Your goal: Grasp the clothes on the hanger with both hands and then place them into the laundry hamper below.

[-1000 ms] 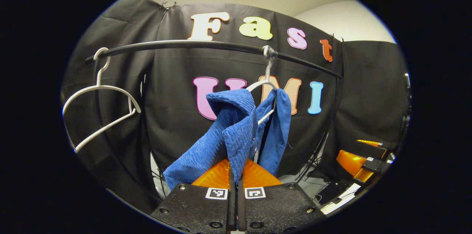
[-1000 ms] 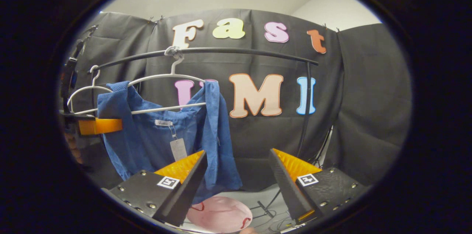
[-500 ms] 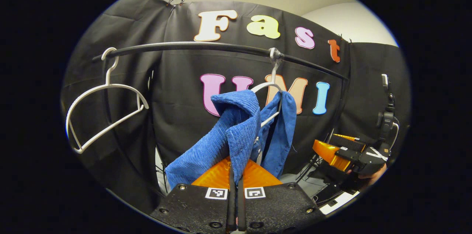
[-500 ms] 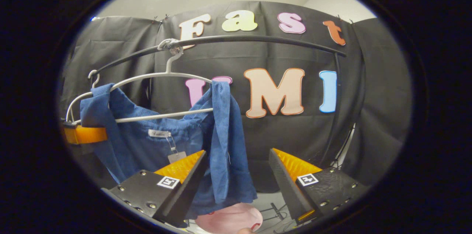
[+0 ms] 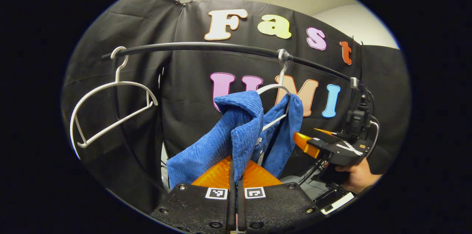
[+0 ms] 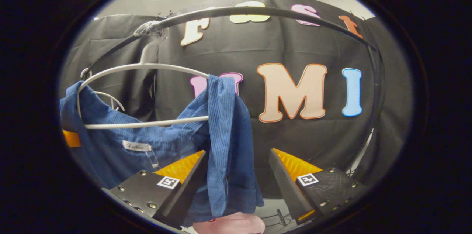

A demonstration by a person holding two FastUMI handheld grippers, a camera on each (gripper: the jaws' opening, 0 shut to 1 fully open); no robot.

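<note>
My left hand-held gripper (image 5: 236, 175) has not let go: its jaws are pressed together on a fold of the blue garment (image 5: 236, 130), which still hangs from the white hanger (image 5: 274, 88) on the black rail (image 5: 206, 46). What has changed over the last second is the right side. My right hand-held gripper (image 6: 238, 175) has come in close, and the garment's near shoulder strip now hangs between its spread jaws, where before it sat off to the left of them. In the left gripper view I see that gripper, and the hand (image 5: 354, 176) holding it, just beside the cloth. I judge the second grasp is ready: closing the right jaws should give me both holds. The pink rim low in the right gripper view is likely the hamper (image 6: 230, 226), below the garment.
</note>
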